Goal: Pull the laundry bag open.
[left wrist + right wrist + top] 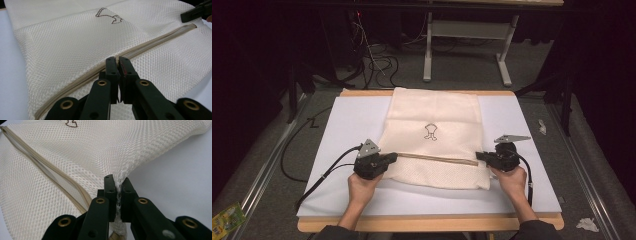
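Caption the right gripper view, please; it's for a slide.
Right gripper clamped shut on the bunched edge of a cream mesh bag, its zip partly open alongside.

A dim room is surrounding a wooden table (pixel 427 223) that is carrying a white board (pixel 352 120) under a soft light. Grey carpet (pixel 472 70) is covering the floor, where black cables (pixel 379 65) are lying tangled beside the grey legs of a second table (pixel 504 65). Black curtains (pixel 607 75) are hanging at both sides, and a green packet (pixel 227 220) is lying at the lower left.
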### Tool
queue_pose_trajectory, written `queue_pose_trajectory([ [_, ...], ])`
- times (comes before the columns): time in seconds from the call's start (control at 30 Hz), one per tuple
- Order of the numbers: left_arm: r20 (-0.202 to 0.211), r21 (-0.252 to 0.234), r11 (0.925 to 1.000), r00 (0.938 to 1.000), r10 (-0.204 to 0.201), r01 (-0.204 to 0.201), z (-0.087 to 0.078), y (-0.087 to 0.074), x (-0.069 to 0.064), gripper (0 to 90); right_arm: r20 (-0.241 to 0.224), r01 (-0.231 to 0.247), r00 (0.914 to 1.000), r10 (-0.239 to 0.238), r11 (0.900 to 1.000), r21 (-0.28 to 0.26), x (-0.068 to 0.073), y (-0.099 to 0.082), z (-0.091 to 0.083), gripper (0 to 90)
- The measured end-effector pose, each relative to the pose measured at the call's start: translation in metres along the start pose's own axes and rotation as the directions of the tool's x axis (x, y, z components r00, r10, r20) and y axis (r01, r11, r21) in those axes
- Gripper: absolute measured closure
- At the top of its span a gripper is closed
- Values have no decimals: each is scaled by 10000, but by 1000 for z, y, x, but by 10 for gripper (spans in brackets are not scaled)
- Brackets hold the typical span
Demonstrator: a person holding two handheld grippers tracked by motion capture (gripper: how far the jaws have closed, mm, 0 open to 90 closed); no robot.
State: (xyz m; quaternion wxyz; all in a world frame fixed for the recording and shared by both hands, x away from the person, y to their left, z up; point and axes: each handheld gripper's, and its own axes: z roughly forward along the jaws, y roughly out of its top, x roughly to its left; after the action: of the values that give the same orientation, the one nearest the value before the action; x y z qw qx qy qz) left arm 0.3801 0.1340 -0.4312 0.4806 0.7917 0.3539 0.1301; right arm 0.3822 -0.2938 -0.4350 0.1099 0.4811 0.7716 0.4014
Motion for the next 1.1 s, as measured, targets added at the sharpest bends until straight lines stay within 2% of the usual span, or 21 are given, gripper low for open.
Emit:
queue_pose_trajectory([
  [0.2, -168, 26, 10000, 9999, -3, 3, -6, -2, 4, 872, -21, -113, 9999, 112, 9999, -55, -2, -1, -1, 878],
  [0.33, -197, -77, 9996, 9995, -256, 254, -11, -5, 10, 872, 77, -72, 9999, 73, 10000, -26, -2, -1, -1, 878],
  [0.57, -316, -208, 9990, 9986, -414, 407, -17, -7, 16, 873, 147, -69, 9999, 69, 10000, 11, -3, -1, -1, 878],
  [0.83, -483, -180, 9993, 9983, -325, 317, -19, -7, 18, 873, 182, -52, 9998, 52, 10000, -23, -3, 0, -1, 878],
  [1.1, -516, -205, 9988, 9977, -447, 437, -23, -9, 21, 873, 222, -153, 9996, 155, 9998, -85, -7, -1, -2, 878],
])
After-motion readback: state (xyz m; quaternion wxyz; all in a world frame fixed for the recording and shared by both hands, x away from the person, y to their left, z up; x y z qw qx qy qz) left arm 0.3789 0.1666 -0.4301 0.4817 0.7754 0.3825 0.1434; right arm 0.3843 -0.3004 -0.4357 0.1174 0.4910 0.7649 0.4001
